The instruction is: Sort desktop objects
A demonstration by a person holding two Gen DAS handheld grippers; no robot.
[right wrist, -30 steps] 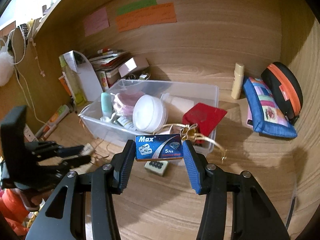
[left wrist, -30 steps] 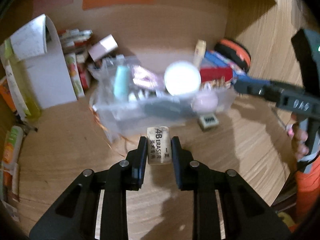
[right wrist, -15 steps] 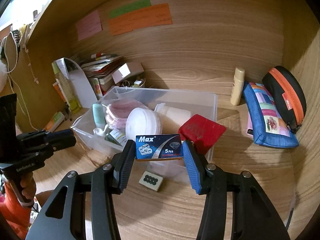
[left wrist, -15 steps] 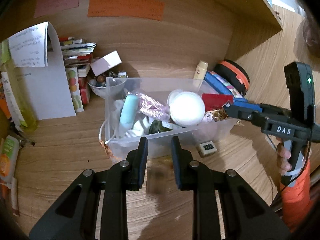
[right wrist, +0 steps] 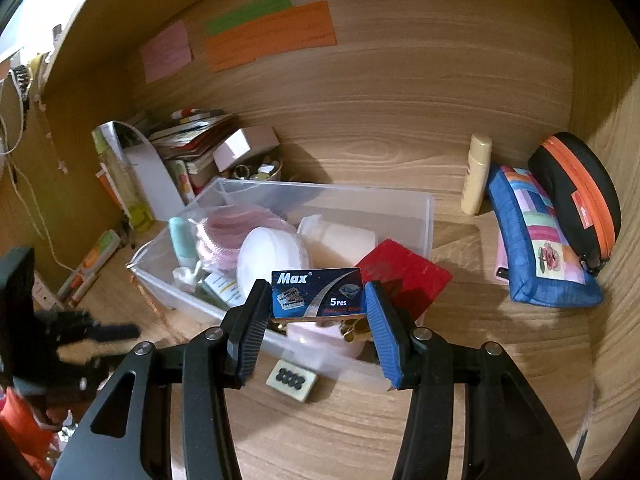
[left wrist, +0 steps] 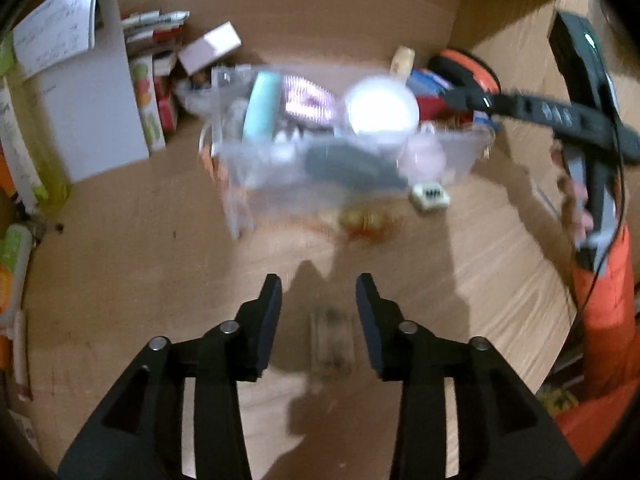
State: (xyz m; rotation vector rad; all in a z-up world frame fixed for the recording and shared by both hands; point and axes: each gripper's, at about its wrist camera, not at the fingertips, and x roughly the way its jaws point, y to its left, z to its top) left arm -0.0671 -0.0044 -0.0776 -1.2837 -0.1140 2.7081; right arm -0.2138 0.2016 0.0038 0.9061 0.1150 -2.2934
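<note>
Presently, left wrist view is motion-blurred. Left hand-held gripper [left wrist: 318, 294]: fingers spread, nothing between the tips. Eraser [left wrist: 332, 346] lies on the tabletop [left wrist: 120, 280] low between the two fingers, touching neither; pale block, long axis running away from the camera, print too smeared to read. Ahead of it, a gold-red trinket [left wrist: 366, 222] and a small cream tile [left wrist: 430, 196] with dark dots sit on the wood just before the bin [left wrist: 240, 200].

Right wrist view, left to right: white folder [right wrist: 150, 176] and stacked books [right wrist: 192, 140] at the far left; pink note [right wrist: 166, 52], green note [right wrist: 250, 12] and orange note [right wrist: 272, 34] on the back panel, handwriting not legible. Clear bin [right wrist: 428, 216] at centre holds a teal tube [right wrist: 180, 240], pink pad stack [right wrist: 228, 236], white round jar [right wrist: 268, 256], white bottle [right wrist: 340, 240] and red pouch [right wrist: 404, 276].

Right hand-held gripper [right wrist: 318, 306]: blue pads pinch a blade box [right wrist: 318, 294] by its short ends, above the bin's near wall. Box is dark blue, flat, long axis left-right across the fingers, face to the camera; reads "Max" and "5 Pcs".

Dotted tile [right wrist: 292, 380] rests on the tabletop below the box. Further right: cream tube [right wrist: 476, 174] upright, patchwork blue case [right wrist: 536, 240], black case [right wrist: 576, 196] with orange zip.
</note>
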